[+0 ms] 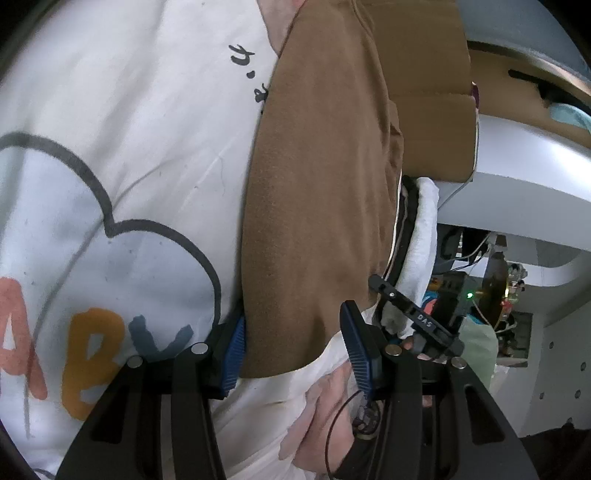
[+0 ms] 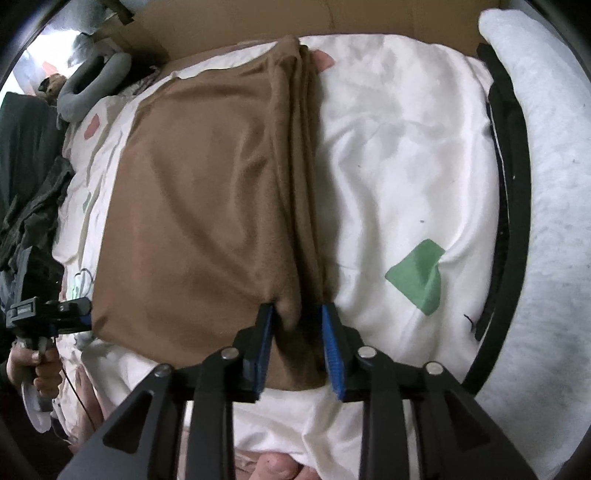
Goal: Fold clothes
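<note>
- We see the brown garment (image 2: 207,206) lying folded flat on a white bed cover (image 2: 391,155), its stacked fold edges forming a ridge that runs away from our right claw (image 2: 295,343) toward a cardboard box (image 2: 236,22).
- In the right wrist view the near end of that ridge sits between the two blue pads (image 2: 334,350) of the right claw; we see gaps beside the cloth, so the jaws stand apart around it and are not pinching it.
- In the left wrist view the same brown garment (image 1: 321,184) stretches away from our left claw (image 1: 295,350), with its near corner lying between the blue pads (image 1: 232,354).
- The left claw's jaws stand well apart. The left-hand pad looks to be touching the garment's edge, while the right-hand pad stands clear of it, so we read this claw as open.
- Under the garment lies the white bed cover, printed with coloured letters (image 1: 92,354) and a dark heart-like outline in the left wrist view, and a green patch (image 2: 417,277) in the right wrist view.
- At the left edge of the right wrist view we see the other claw (image 2: 70,310) beside the garment's near left corner, with the hand (image 2: 33,365) gripping its handle.
- A white fluffy cushion (image 2: 546,177) with a black edge curves along the right side of the bed.
</note>
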A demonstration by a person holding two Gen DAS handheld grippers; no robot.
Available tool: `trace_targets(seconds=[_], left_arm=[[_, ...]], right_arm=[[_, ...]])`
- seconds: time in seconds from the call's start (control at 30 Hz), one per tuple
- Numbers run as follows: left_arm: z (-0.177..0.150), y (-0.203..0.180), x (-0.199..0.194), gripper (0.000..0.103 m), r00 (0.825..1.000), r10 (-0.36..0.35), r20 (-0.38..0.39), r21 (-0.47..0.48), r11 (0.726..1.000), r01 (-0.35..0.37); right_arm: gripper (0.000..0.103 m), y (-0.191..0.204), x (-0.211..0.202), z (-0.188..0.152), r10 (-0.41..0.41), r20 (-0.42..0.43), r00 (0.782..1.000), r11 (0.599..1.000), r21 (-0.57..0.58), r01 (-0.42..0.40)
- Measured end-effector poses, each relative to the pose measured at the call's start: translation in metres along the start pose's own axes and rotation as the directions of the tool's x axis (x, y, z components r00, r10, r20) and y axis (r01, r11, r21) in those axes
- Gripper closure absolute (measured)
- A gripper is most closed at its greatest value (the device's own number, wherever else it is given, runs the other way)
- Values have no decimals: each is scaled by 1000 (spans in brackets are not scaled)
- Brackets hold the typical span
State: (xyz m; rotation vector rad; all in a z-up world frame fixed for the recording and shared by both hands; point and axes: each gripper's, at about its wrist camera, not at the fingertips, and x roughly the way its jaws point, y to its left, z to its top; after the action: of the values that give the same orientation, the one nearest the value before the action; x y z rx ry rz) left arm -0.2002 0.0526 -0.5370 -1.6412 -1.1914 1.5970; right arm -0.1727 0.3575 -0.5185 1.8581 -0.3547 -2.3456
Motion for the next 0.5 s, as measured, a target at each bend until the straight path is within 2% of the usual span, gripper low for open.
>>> trace_targets(seconds=[0.1,0.27,0.33,0.4,0.5], left_arm=[[-1,1,-1,54,1000,-22,-2,-2,1000,22],[-1,5,-2,54,1000,-31,0,-12,999,31],[0,5,0,65,999,-39,-4,-14,999,39],[0,7,2,70,999,-44,-5,-26,999,43],[0,8,5,83,999,-45,0,-43,998,45]], right_arm=[[67,-5,5,-1,0,-4,1000,1000,21,0],[66,2,9,2,4,-14,1000,1000,6,-4],[66,7,11,3,15,-17,1000,1000,2,-15],[66,11,14,3,18,-25,1000,1000,-15,-18],[66,10,20,3,36,-44,998,999,-5,-36]])
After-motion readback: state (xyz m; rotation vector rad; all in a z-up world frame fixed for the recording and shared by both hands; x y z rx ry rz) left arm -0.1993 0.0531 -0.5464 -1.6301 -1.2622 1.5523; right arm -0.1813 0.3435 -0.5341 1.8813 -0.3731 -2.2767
